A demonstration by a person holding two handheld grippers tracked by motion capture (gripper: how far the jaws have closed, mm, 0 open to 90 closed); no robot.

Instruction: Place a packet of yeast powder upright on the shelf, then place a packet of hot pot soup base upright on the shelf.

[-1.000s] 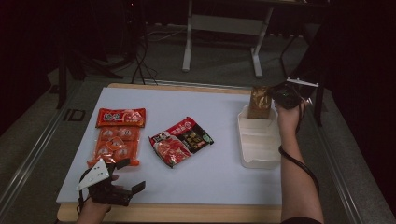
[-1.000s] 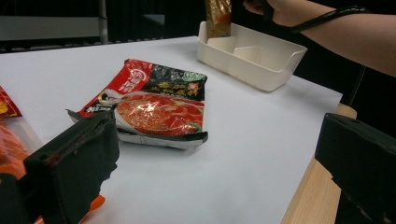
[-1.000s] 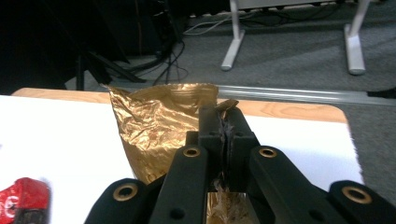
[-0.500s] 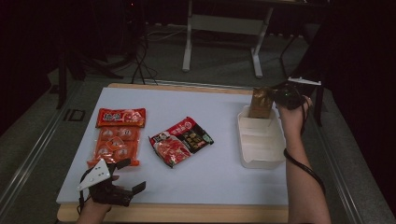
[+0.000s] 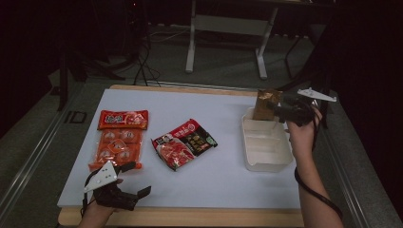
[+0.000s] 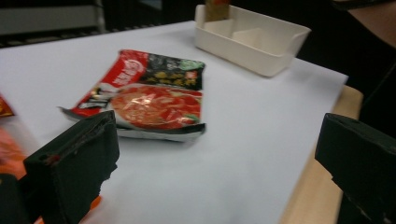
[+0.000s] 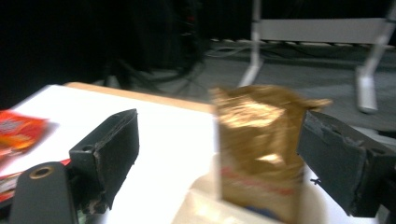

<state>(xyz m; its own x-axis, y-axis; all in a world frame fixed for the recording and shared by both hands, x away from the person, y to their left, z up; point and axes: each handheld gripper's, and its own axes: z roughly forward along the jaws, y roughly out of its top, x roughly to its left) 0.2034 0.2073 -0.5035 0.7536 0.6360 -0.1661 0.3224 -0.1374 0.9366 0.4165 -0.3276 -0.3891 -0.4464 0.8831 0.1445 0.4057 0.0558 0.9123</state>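
Gold snack packet (image 5: 266, 104): upright in far compartment of white divided bin (image 5: 266, 161). Right gripper (image 5: 285, 113): jaws just opened wide, released; withdraw straight, avoid tipping it. Left gripper (image 5: 124, 195): wide, empty.

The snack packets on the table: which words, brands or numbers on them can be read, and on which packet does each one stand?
None can be read for certain.
Orange packet: pale characters on its red top band, too small.
Red and black packet: white characters on the red corner and small print, blurred.
Gold packet standing in the white bin: a reddish line of print, blurred.
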